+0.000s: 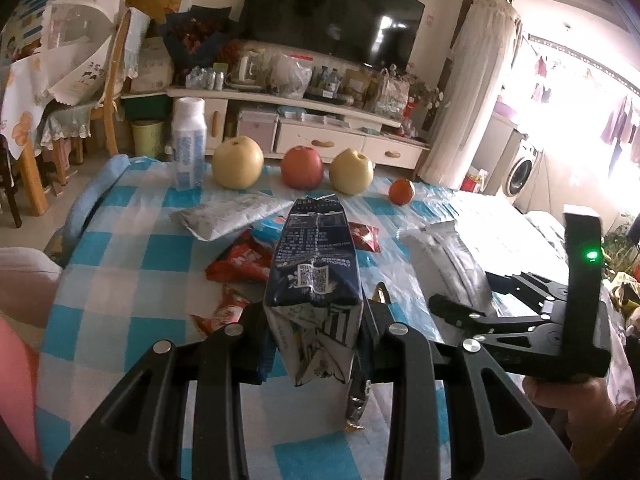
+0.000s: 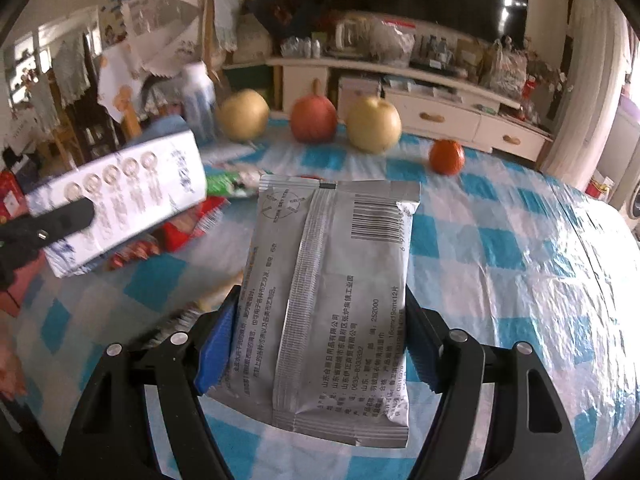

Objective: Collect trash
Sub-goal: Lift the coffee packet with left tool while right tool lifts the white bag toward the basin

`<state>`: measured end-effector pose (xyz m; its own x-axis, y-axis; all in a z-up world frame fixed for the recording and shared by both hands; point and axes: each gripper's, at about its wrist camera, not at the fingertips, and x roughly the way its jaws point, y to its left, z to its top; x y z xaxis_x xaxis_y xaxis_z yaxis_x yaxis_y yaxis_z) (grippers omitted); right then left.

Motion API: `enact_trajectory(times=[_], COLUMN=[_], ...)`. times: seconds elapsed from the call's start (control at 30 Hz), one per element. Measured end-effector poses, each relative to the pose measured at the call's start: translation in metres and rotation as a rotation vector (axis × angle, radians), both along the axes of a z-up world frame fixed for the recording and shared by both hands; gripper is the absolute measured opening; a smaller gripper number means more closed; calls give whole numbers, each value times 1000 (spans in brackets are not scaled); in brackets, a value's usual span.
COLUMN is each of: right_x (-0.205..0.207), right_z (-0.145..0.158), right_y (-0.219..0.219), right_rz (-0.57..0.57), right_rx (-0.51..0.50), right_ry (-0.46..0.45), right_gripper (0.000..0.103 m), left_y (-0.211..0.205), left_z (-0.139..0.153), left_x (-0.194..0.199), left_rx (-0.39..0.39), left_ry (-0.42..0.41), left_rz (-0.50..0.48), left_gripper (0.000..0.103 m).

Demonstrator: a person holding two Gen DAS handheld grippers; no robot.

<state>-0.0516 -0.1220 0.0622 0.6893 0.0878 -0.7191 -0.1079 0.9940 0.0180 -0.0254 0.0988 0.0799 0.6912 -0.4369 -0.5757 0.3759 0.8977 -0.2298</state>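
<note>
Left tongs [image 1: 316, 344] pinch a dark blue carton [image 1: 314, 256], flattened, held off the bench and pointing far. Right tongs [image 2: 320, 344] pinch a silver sachet [image 2: 332, 304], barcode side up, also lifted clear.

Bench [image 1: 120, 248] has a blue-and-white check cover under clear plastic film, crinkled and glossy. Living room behind it.

Trash on the bench, left-wrist view: red wrappers [image 1: 240, 262], at least two near the carton plus one more partly hidden behind it; one blue-white wrapper [image 1: 270, 230] half hidden by the carton; one grey flat pack [image 1: 228, 214] further back on the left; one silver pack [image 1: 452, 256] on the right, just beside the right tongs. The carton blocks the middle of the pile, so that count is partial.

Far edge, in a row: one white bottle [image 1: 188, 144] upright on the left, two yellow pears [image 1: 238, 162], one red apple [image 1: 302, 168] between them, one small orange [image 1: 401, 191] on the right.

Beyond: a low cabinet [image 1: 320, 136] cluttered with bottles and bags, a TV [image 1: 332, 12] above it, a chair [image 1: 112, 80] far left, a washing machine [image 1: 522, 170] far right.
</note>
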Motion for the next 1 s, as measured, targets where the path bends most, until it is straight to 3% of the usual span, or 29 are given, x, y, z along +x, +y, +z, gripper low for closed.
enact_trajectory(times=[0.37, 0.6, 0.77, 1.0], right_x=[-13, -20, -24, -24], right_z=[34, 44, 46, 57], right_y=[53, 119, 173, 262], right_rz=[125, 244, 333, 459], right_rx=[145, 210, 240, 242], right_ry=[-42, -38, -14, -15], right_gripper=[74, 74, 74, 74], left_y=[56, 111, 158, 241], left_z=[17, 25, 30, 32], left_x=[-11, -18, -26, -43], left_rx=[-51, -101, -138, -97], left_ry=[-38, -60, -75, -96], left_rz=[112, 232, 350, 631], left_gripper=[34, 34, 34, 34])
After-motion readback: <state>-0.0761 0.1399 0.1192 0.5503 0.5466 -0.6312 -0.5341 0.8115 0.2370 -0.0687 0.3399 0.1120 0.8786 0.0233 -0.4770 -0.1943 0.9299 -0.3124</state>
